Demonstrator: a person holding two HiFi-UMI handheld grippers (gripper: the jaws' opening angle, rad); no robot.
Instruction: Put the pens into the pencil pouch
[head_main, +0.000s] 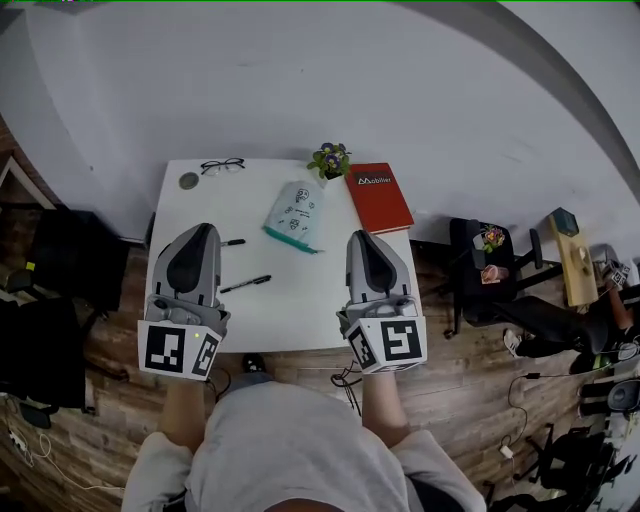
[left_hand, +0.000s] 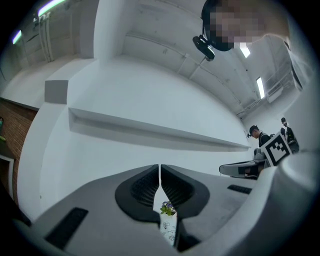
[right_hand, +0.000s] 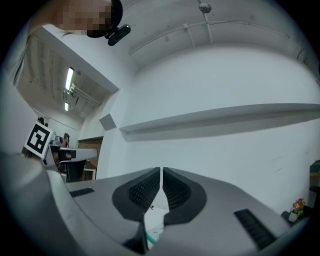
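A pale mint pencil pouch with small prints lies at the back middle of the white table. One black pen rests between the two grippers. A second pen pokes out beside the left gripper, partly hidden by it. Over the table's left side, the left gripper is shut with nothing in it, and a sliver of the pouch shows below its jaws. The right gripper hovers over the right side, right of the pouch. It is also shut and empty.
A red book lies at the back right corner, with a small potted plant beside it. Glasses and a round grey disc sit at the back left. Wooden floor, cables and a chair surround the table.
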